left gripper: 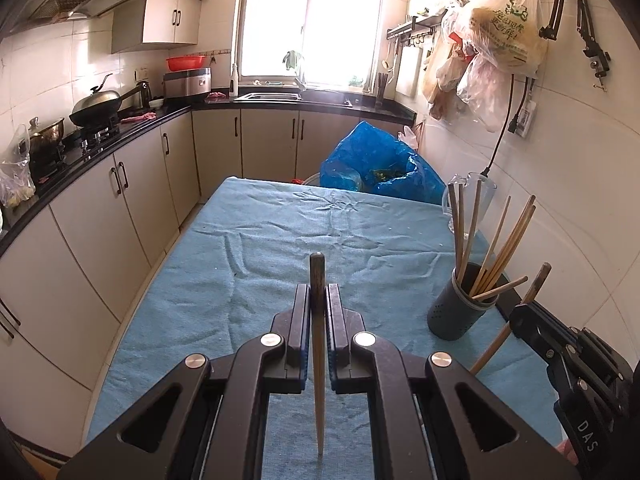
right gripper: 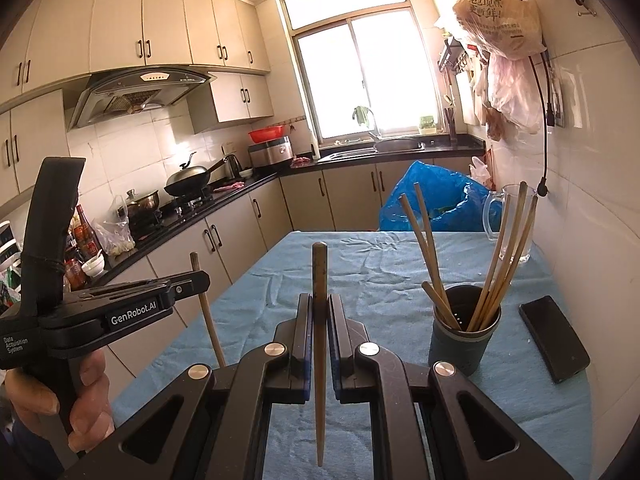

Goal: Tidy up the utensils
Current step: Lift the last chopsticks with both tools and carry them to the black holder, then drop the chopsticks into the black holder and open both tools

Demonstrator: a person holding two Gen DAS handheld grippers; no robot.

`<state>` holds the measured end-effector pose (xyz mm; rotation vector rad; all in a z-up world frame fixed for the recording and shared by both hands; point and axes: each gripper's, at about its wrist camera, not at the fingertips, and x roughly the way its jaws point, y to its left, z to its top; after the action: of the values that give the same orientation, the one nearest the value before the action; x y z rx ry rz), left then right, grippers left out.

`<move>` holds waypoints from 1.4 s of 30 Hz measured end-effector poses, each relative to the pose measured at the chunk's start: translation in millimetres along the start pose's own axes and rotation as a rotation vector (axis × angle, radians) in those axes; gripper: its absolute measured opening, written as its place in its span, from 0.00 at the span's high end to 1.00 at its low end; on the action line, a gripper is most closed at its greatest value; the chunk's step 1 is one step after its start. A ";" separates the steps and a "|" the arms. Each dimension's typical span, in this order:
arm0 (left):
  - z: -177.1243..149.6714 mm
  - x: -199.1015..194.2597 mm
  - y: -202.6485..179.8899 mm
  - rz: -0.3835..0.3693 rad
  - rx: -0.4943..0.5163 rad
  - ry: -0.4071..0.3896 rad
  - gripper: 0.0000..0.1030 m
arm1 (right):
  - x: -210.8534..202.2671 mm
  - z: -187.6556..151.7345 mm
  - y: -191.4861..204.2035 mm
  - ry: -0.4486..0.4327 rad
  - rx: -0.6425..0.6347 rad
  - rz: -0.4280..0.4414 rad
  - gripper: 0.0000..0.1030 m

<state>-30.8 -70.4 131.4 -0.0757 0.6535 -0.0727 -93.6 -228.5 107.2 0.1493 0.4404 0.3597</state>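
Wrinkled light-blue cloth [right gripper: 380, 280] over the tabletop, flat black phone [right gripper: 554, 340] lying near the right edge. Clear glass pitcher [right gripper: 496, 212] back by the tiled wall, crumpled blue plastic bag [left gripper: 376, 160] behind the far end. Lidded wok [left gripper: 96, 106] on the stove.

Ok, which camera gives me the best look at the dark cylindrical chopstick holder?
The right wrist view: the dark cylindrical chopstick holder stands whole and unblocked on the blue cloth, its open mouth and the wooden chopsticks inside visible. The left wrist view shows it farther toward the right edge, with less of its mouth visible.
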 end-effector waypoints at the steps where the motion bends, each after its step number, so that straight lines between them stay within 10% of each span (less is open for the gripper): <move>1: 0.0 0.1 0.1 0.000 0.001 0.000 0.93 | -0.5 0.0 -0.1 0.000 0.002 0.000 0.92; 42: 9.3 -5.0 -25.1 0.016 0.066 0.000 0.93 | -72.6 13.5 -53.1 -0.157 0.114 -0.033 0.92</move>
<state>-30.2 -94.4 144.1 -0.0072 0.6512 -0.0788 -132.6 -305.5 136.0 0.2791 0.3082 0.2881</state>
